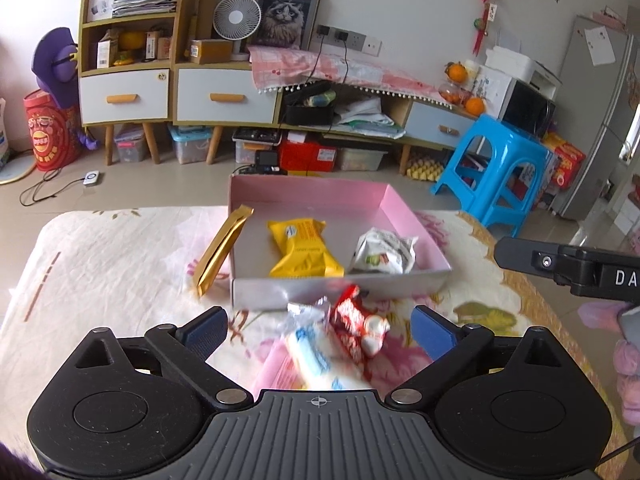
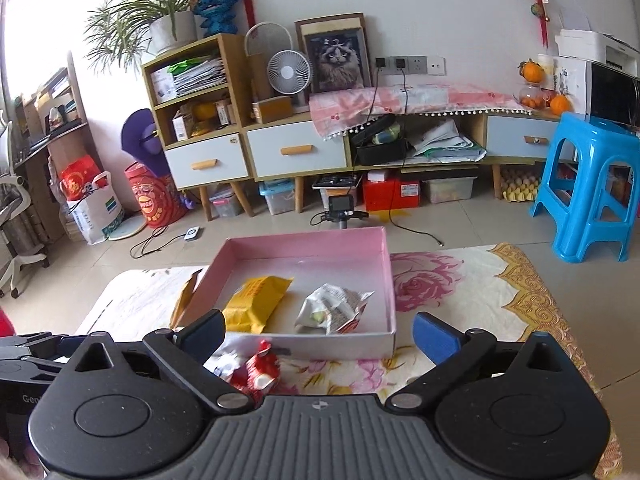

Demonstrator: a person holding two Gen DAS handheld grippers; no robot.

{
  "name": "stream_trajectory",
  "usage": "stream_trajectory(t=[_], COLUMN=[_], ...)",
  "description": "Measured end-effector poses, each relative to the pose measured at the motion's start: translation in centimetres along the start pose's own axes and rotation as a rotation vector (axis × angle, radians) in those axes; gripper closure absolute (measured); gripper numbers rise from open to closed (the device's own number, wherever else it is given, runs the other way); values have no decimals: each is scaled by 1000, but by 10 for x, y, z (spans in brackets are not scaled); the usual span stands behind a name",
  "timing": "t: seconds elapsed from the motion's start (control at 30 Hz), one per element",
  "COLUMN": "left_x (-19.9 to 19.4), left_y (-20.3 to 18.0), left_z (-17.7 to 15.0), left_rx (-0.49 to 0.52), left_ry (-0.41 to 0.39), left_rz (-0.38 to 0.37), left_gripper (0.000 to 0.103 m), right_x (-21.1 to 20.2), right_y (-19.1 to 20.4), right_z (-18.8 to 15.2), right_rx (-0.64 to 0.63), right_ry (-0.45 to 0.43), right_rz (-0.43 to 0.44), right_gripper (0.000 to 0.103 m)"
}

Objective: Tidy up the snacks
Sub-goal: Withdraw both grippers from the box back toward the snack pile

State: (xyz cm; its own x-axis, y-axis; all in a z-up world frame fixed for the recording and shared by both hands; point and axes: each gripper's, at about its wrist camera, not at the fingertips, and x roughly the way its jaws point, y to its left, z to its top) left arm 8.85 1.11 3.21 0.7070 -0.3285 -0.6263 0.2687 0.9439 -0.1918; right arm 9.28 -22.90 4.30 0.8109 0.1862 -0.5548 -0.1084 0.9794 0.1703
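Blue-padded and spread wide, the left gripper (image 1: 320, 330) hovers over a red-and-white snack packet (image 1: 356, 330) and a white-and-blue packet (image 1: 316, 354) on the floral cloth (image 1: 120, 264), gripping neither; both lie just in front of the pink box (image 1: 404, 208), apart from the pads; the right gripper (image 2: 320, 336) is equally splayed and holds nothing; inside the box sit a yellow packet (image 1: 302, 246) and a crumpled white packet (image 1: 382, 252); a gold packet (image 1: 224, 248) leans against the box's outer left wall.
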Motion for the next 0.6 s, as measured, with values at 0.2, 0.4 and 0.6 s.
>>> stream_trajectory(t=[0.2,0.4,0.6], left_x=[-18,-27,-31], left_y=[9,25,36], left_z=[-22,-39,-58], left_rx=[-16,-61,-29], left_ry=[-5,-17,-7], left_rz=[-12,-2,20], left_gripper=[2,2,2], right_x=[-8,-15,-18], right_y=[11,15,25], right_z=[-10,-29,-40], right_rx=[-8,17,-33], right_ry=[21,9,14], right_rz=[1,33,54], right_gripper=[9,8,8])
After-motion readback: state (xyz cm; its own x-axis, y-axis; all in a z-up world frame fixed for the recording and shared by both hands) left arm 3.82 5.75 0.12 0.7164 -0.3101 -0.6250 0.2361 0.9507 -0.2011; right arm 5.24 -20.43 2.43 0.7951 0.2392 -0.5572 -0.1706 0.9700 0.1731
